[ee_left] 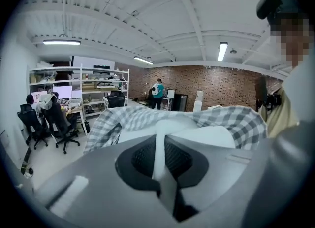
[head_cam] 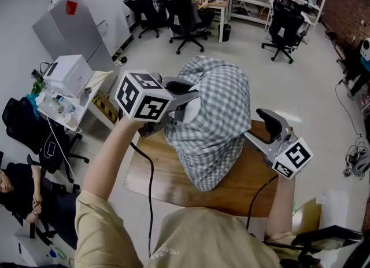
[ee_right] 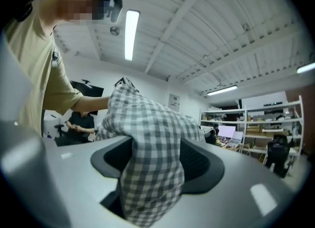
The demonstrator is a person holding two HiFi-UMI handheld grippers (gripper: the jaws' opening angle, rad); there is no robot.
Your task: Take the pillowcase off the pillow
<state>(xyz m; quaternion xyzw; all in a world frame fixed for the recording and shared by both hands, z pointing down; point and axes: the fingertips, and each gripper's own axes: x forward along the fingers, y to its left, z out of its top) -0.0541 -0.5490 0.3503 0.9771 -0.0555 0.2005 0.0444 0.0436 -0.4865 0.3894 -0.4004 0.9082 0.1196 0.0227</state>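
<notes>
Over the wooden table (head_cam: 167,183) hangs a pillow in a grey-and-white checked pillowcase (head_cam: 217,119). My left gripper (head_cam: 188,100) reaches into the case's open upper end. It is shut on a pinch of the white pillow (ee_left: 197,136), with the checked pillowcase (ee_left: 231,118) bunched behind it. My right gripper (head_cam: 250,138) is at the case's right side, lower down. Its jaws stand wide apart, and a fold of the checked pillowcase (ee_right: 147,138) hangs loosely through the gap of the right gripper (ee_right: 152,165).
The table is small, with floor all round it. A white printer (head_cam: 68,74) on a cluttered cabinet stands to the left, and a seated person (head_cam: 23,188) is at lower left. Office chairs (head_cam: 185,18) and desks with people line the back. Cables (head_cam: 355,160) lie on the right.
</notes>
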